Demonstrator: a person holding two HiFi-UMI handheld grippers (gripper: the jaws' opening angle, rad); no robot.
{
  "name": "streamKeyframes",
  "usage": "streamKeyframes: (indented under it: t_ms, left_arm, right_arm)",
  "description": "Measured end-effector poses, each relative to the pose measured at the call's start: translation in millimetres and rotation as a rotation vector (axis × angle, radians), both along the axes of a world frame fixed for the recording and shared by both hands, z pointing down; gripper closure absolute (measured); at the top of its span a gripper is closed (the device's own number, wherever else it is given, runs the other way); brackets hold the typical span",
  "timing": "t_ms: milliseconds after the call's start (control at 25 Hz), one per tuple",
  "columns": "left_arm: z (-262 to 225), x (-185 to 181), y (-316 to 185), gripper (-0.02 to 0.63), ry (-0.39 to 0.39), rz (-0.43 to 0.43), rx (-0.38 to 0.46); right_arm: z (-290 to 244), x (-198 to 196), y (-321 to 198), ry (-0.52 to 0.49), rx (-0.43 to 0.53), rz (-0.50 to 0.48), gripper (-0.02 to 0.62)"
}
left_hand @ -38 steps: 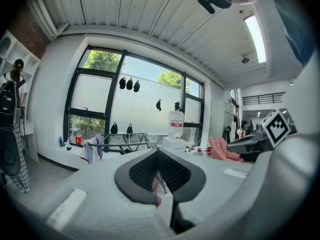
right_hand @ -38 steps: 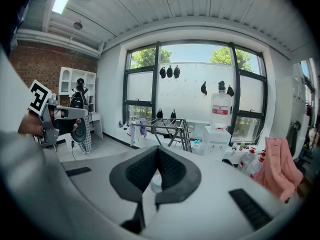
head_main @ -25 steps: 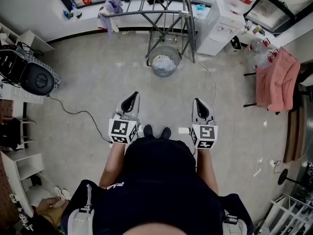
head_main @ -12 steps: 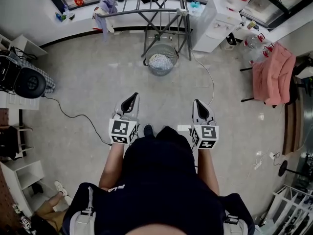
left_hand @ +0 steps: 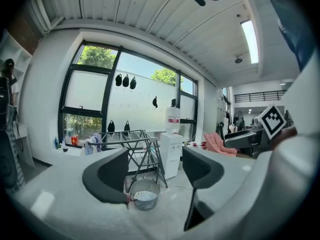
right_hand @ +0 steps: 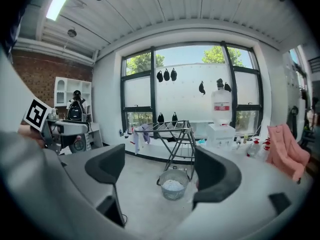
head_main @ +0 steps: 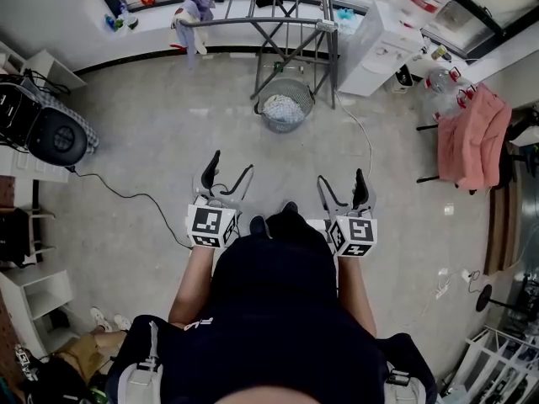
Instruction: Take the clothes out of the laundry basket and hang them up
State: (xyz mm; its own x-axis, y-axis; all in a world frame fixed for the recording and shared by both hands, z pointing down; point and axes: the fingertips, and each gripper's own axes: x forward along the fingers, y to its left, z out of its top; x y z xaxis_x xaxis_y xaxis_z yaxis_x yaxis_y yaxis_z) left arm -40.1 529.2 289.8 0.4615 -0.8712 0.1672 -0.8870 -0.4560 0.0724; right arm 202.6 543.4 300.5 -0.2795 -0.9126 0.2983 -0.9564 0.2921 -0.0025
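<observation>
Clearly the job has barely begun. At the far edge of the floor (head_main: 152, 124), by the window, the drying rack (head_main: 253, 21) carries one lilac garment (head_main: 198, 2) at its left end. The laundry basket (head_main: 285, 127) stands at the rack's foot with white clothes (head_main: 284, 108) still heaped inside. Well short of it, the left gripper (head_main: 232, 165) and right gripper (head_main: 340, 178) have just been opening their jaws, which stand wide apart with nothing between them.

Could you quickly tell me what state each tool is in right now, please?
Left tool: open, jaws just opened, nothing between them.
Right tool: open, jaws just opened, nothing between them.
</observation>
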Motion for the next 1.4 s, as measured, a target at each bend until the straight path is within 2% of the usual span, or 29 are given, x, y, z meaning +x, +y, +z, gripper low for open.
streamKeyframes:
  t_ms: [400,720,880,1160,1400]
  left_arm:
    - [1,-6,-8,0.282,0.008,-0.020,-0.010]
    - [14,6,-36,0.282,0.014,-0.035,-0.037]
    - [22,13,-68,0.282,0.002,-0.049,-0.054]
    - [43,36,-147,0.282,-0.022,-0.084,-0.089]
    - [79,65,-210,0.282,-0.065,-0.085,-0.169]
  right_arm:
    - [3,-2,-2,0.028,-0.009,-0.003,0.176]
    - [11,10,-32,0.013,-0.022,-0.007,0.175]
    - [22,18,-68,-0.006,-0.038,-0.021,0.176]
    - [47,30,-156,-0.010,-0.088,-0.108,0.176]
    - [88,40,-234,-0.038,-0.175,-0.190,0.176]
